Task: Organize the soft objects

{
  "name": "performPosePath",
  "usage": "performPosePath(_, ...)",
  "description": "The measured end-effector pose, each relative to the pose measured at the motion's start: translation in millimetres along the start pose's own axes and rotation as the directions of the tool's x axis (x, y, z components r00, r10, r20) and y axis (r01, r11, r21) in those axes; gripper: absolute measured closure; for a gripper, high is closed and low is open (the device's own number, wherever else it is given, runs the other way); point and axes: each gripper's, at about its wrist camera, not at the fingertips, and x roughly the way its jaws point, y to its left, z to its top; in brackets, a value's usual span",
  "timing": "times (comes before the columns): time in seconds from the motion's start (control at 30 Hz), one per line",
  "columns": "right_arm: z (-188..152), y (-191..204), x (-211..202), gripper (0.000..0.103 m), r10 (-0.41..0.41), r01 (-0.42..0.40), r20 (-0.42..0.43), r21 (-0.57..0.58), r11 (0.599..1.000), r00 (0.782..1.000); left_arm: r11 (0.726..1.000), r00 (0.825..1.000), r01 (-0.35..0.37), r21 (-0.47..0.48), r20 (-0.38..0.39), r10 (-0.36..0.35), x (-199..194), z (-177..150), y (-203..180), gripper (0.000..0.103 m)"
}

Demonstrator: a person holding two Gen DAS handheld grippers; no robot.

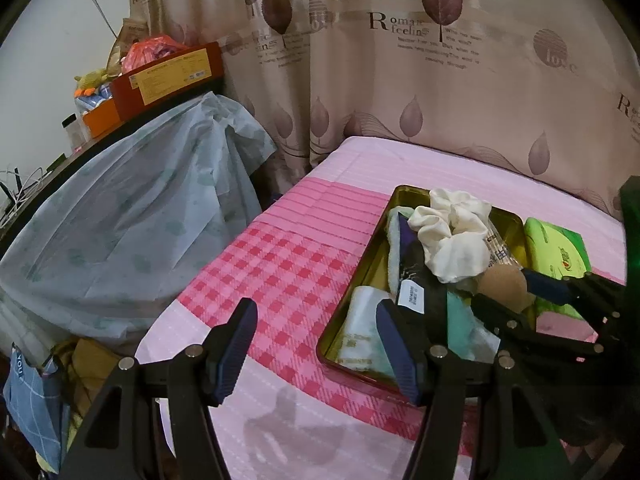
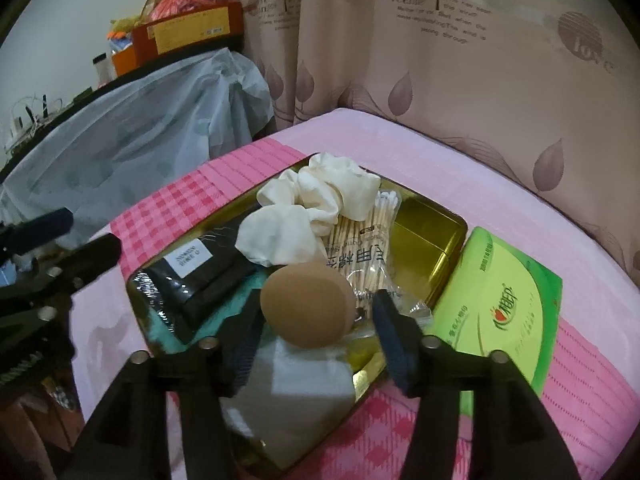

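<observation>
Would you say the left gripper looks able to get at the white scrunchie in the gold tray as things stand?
Probably yes. The left gripper is open and empty near the tray. The white scrunchie lies on top of the pile, uncovered. The right gripper, around the tan sponge, crowds one side.

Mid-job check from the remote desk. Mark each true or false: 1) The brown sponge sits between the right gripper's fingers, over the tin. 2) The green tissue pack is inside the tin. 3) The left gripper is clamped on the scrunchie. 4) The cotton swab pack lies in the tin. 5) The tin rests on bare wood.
1) True. The brown sponge sits between the fingers of the right gripper, over the tin; the right-hand finger stands clear of it.
2) False. The green tissue pack lies on the bedcover, beside the tin.
3) False. The left gripper is open and empty; the scrunchie lies in the tin.
4) True. The cotton swab pack is in the tin.
5) False. It rests on the pink bedcover.
</observation>
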Motion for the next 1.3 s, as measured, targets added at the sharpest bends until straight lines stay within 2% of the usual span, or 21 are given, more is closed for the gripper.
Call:
performPosePath(0.27,-11,6,-29,0.016,-0.047,0.046,0.036,0.035,0.998,0.998,1.000,1.000,0.014,0.005,-0.001,-0.014,-1,-1,-3,0.040)
performPosePath(0.47,-27,0,-56,0.004,-0.080,0.072,0.058,0.122,0.990,0.995,1.000,1.000,0.025,0.010,0.003,-0.025,-5,-2,-5,0.040)
performPosePath(0.67,-44,-2,-73,0.002,-0.115,0.103,0.063,0.166,0.981,0.991,0.999,0.999,0.035,0.024,0.011,-0.035,-9,-3,-10,0.040)
performPosePath(1.3,-57,1,-69,0.002,-0.093,0.084,0.042,0.187,0.979,0.995,0.998,0.999,0.043,0.040,0.011,-0.043,-10,-5,-16,0.040)
